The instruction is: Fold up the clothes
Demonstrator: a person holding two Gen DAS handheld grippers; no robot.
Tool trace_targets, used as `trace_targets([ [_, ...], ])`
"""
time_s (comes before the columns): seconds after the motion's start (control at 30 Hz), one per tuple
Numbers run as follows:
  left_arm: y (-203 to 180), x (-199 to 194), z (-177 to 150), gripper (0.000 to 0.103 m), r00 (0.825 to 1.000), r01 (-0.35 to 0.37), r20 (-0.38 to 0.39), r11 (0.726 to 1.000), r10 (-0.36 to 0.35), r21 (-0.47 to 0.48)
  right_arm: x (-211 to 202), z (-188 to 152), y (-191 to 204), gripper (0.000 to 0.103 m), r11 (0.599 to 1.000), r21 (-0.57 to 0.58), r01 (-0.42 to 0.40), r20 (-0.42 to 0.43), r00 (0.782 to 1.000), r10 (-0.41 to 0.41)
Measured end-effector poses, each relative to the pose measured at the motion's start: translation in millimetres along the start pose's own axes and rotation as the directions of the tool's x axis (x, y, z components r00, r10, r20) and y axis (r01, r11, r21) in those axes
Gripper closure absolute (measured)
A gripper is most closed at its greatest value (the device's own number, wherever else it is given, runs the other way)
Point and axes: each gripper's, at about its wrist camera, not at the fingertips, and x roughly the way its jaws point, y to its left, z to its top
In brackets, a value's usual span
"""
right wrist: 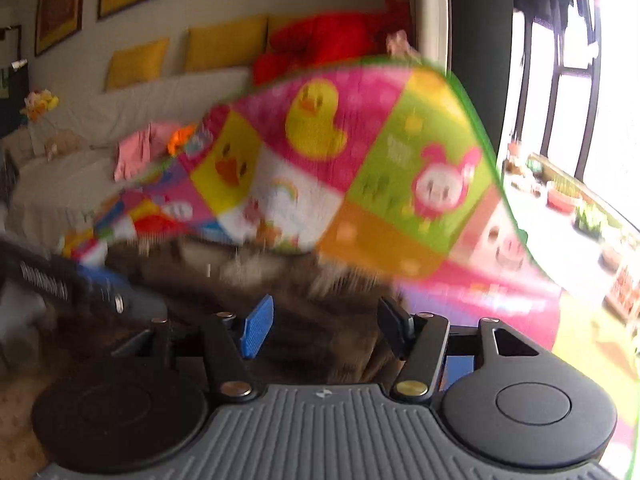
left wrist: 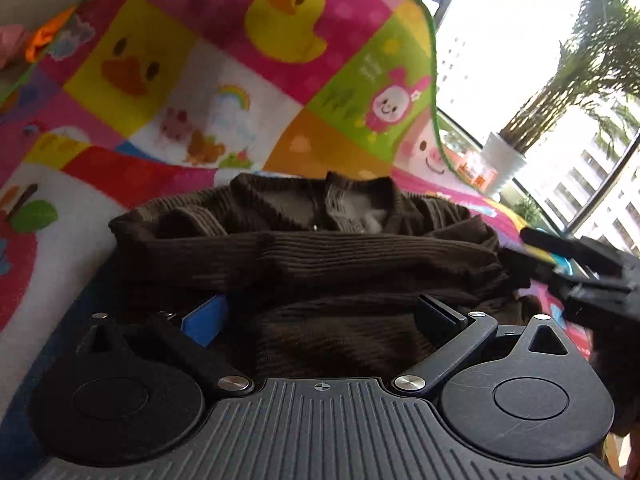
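The bright patchwork play mat with ducks, a rabbit and a green edge (left wrist: 224, 92) carries everything here; on it lies the dark brown ribbed knit cardigan (left wrist: 312, 236), collar and button placket at the far side from the left wrist view, hem nearest that camera; so its long axis runs away from the left camera toward the collar, and one sleeve lies folded straight across the chest, crossing that axis.

By my judgement the sleeves-in stage is in hand; the second sleeve's state is hidden at the right edge, so the next move calls either for laying it across too or for lifting the hem toward the collar.

The left hand-held gripper (left wrist: 320, 316) stands with jaws spread wide over the hem cloth, gripping nothing that I can see; the right hand-held gripper (right wrist: 326, 328) is likewise spread, just over the cardigan's right side, its picture blurred.
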Motion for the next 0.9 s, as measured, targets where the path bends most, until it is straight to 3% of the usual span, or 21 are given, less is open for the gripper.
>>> trace_targets([
  [0.13, 0, -4, 1, 0.000, 1.000, 0.003, 0.007, 1.000, -0.003, -0.018, 36, 31, -7, 0.045, 0.999, 0.024, -0.024, -0.047, 0.999, 0.025],
  [0.33, 5, -44, 8, 0.000, 0.997, 0.012, 0.079, 0.999, -0.009, -0.041, 126, 37, -4, 0.046, 0.996, 0.082, -0.028, -0.189, 0.981, 0.043],
  [0.43, 12, -75, 14, 0.000, 0.989, -0.007, 0.149, 0.999, 0.015, -0.051, 150, 30, -6, 0.055, 0.995, 0.094, -0.017, -0.239, 0.970, 0.039],
  [0.47, 14, -84, 15, 0.000, 0.985, -0.015, 0.170, 0.998, 0.025, -0.062, 148, 29, -7, 0.072, 0.994, 0.107, -0.028, -0.229, 0.972, 0.052],
  [0.53, 18, -101, 19, 0.000, 0.976, -0.029, 0.215, 0.997, 0.045, -0.078, 118, 32, -5, 0.093, 0.995, 0.088, -0.053, -0.171, 0.983, 0.067],
  [0.63, 16, -128, 24, 0.000, 0.955, -0.047, 0.290, 0.996, 0.067, -0.073, 63, 39, 1, 0.096, 0.996, 0.037, -0.083, -0.071, 0.994, 0.086],
  [0.77, 6, -163, 32, 0.000, 0.925, -0.011, 0.378, 0.998, 0.031, -0.056, -11, 44, 9, 0.103, 0.992, -0.049, -0.113, 0.052, 0.992, 0.116],
  [0.9, -6, -181, 38, 0.000, 0.904, 0.014, 0.428, 0.999, 0.003, -0.037, -68, 24, 23, 0.103, 0.981, -0.153, -0.116, 0.035, 0.992, 0.123],
])
